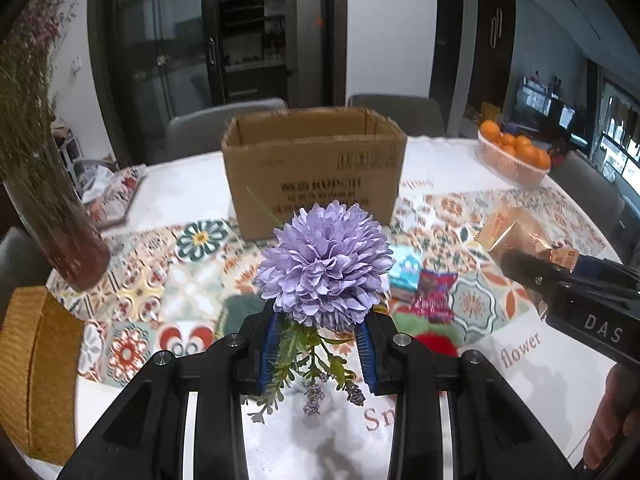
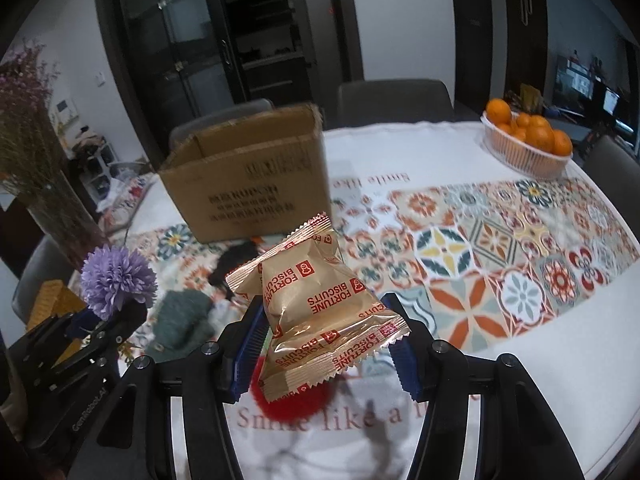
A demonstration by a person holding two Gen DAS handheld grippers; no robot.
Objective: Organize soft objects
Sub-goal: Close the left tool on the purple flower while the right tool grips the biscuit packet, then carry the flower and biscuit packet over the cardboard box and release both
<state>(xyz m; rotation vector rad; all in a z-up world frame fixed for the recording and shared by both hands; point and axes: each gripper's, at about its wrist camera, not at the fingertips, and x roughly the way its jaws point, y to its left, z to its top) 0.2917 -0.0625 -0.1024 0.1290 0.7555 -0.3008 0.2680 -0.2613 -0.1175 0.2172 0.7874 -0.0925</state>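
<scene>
Both grippers hold soft things above the patterned tablecloth, short of the open box.

The left gripper (image 1: 320, 344) has its blue ribbed pads nearly together, clamped on the green stem of a purple fabric pompon flower (image 1: 325, 264), whose head stands up above the fingertips. The right gripper (image 2: 326, 344) stands partly open, pinching a gold foil biscuit packet with red lettering (image 2: 316, 304) between its pads. Under them on the round table with a tiled-print cloth (image 2: 500, 280) lie a red fluffy thing (image 2: 296, 400), a dark green knitted thing (image 2: 182, 320) and small bright packets (image 1: 420, 284). Beyond stands a brown cardboard box (image 1: 314, 172), open at the top. A white basket of oranges (image 2: 524, 144) sits at the far right edge.
</scene>
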